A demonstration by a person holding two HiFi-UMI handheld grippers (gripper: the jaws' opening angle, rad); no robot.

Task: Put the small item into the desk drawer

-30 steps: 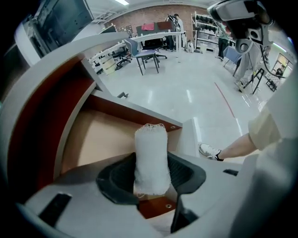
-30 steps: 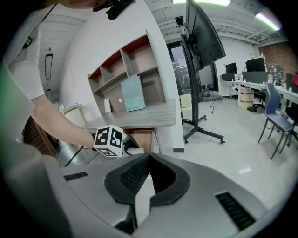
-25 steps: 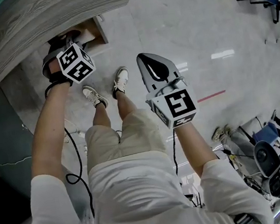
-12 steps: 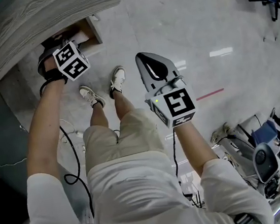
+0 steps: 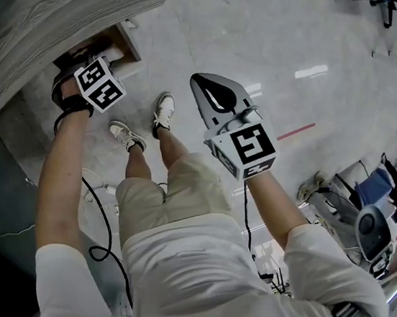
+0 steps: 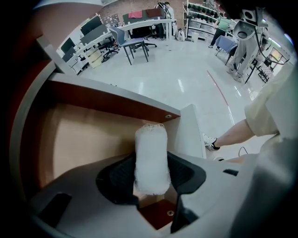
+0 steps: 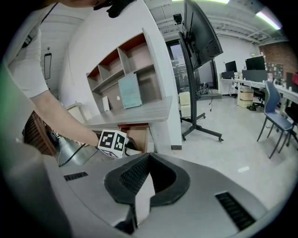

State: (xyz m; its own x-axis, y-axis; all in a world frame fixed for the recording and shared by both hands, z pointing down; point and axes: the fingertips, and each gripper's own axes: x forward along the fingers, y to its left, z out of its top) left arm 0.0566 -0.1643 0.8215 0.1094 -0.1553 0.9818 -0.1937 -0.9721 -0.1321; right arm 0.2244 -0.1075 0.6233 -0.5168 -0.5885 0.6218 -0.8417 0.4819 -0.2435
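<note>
Your left gripper (image 6: 152,172) clamps the white roll (image 6: 151,153), pointing down | open drawer (image 6: 84,139) just beneath | your right gripper (image 7: 149,160) closed, well apart

On my head view the drawer (image 5: 125,39) sits in the dimmest patch, under the shadow of the desk (image 5: 36,30), and the area left of it is nearly black. Beyond the drawer, the glossy floor (image 5: 278,49) throws back streaks of glare from overhead lights. On the left gripper view the drawer's inside glows warm and even, while the white roll (image 6: 151,158) in front of it is nearly blown out. Both gripper views bend hard and go black at the corners. On the right gripper view, ceiling strips (image 7: 267,18) high above the drawer flare bright.
</note>
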